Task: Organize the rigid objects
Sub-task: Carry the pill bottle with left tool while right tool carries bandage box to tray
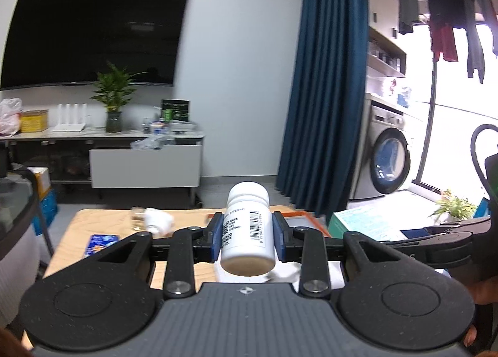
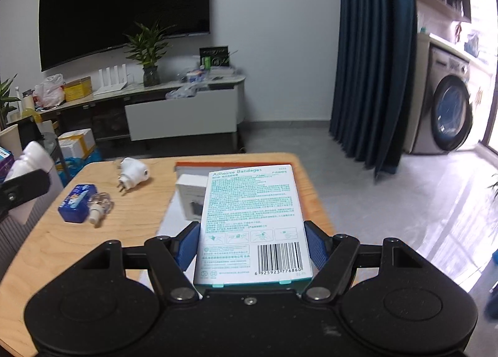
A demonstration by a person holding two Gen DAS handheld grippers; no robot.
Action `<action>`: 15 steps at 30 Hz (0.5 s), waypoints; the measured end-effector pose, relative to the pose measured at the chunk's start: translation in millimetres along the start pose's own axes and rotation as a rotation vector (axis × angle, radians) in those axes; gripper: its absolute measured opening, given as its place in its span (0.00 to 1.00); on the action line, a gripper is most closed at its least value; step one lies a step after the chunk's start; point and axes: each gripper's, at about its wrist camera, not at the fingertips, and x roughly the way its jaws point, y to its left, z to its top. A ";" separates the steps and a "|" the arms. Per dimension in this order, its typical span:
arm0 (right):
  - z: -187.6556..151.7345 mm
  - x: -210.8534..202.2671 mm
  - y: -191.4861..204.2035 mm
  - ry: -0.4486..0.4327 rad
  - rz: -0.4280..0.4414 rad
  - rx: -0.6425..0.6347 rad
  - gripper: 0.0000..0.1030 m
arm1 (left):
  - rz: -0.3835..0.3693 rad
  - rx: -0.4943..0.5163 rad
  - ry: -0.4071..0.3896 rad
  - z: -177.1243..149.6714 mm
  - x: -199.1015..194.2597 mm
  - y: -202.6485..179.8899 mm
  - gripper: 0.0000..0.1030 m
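Note:
My left gripper is shut on a white pill bottle with a barcode label, held lying along the fingers above the wooden table. My right gripper is shut on a white and teal Adhesive Bandages box, held flat above the table. The box also shows at the right of the left wrist view. Under the box lie an orange-edged tray and a small white box.
On the table's left lie a blue box, a small clear bottle and a white plug adapter. A TV stand stands at the far wall, a blue curtain and a washing machine to the right.

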 end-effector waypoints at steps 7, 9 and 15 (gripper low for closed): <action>-7.5 -11.9 -18.1 -0.019 0.000 0.027 0.81 | -0.042 0.030 -0.004 1.0 12.5 -22.1 0.32; -9.0 -14.1 -22.1 -0.023 0.004 0.030 0.81 | -0.044 0.025 0.006 1.2 17.0 -23.1 0.32; -10.8 -12.5 -27.2 -0.015 0.022 0.021 0.81 | -0.017 -0.016 0.061 -1.6 22.0 -26.3 0.32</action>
